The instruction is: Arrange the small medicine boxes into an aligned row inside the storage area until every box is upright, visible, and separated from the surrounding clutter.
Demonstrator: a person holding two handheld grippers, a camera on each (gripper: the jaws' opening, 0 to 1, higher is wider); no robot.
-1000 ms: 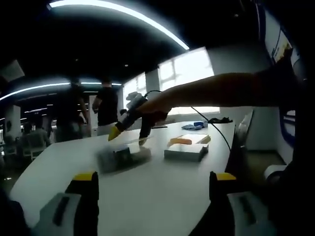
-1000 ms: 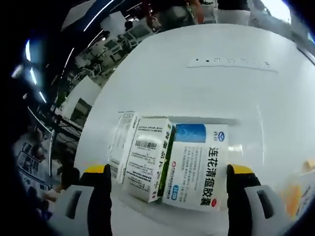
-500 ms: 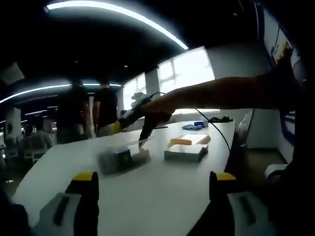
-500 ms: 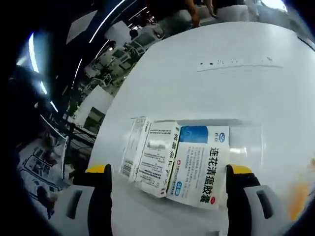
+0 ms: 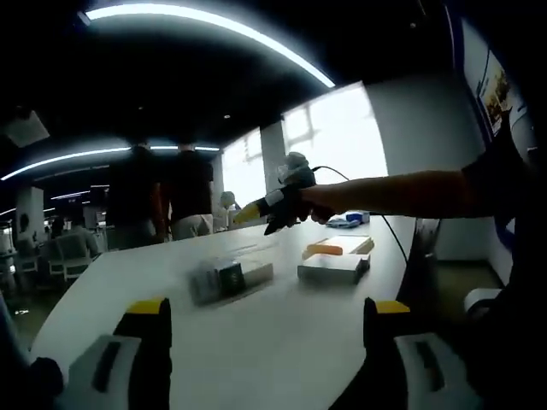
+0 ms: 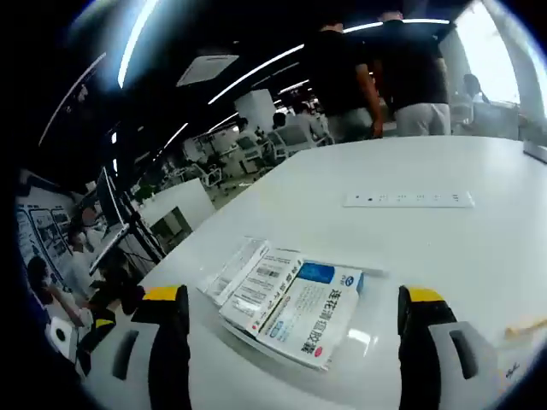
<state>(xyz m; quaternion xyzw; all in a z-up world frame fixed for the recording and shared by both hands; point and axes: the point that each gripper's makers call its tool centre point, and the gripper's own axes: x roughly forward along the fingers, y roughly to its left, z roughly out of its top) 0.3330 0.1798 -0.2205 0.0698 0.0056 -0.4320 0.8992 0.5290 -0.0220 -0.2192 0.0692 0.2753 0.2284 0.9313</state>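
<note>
In the right gripper view the right gripper (image 6: 295, 320), jaws spread wide and empty, hung above three medicine boxes (image 6: 286, 299) lying flat side by side in a clear tray (image 6: 376, 329) on the white table (image 6: 427, 248). It had lifted since a second earlier. The left gripper (image 5: 265, 320) was likewise released, nearer the table's edge.
</note>
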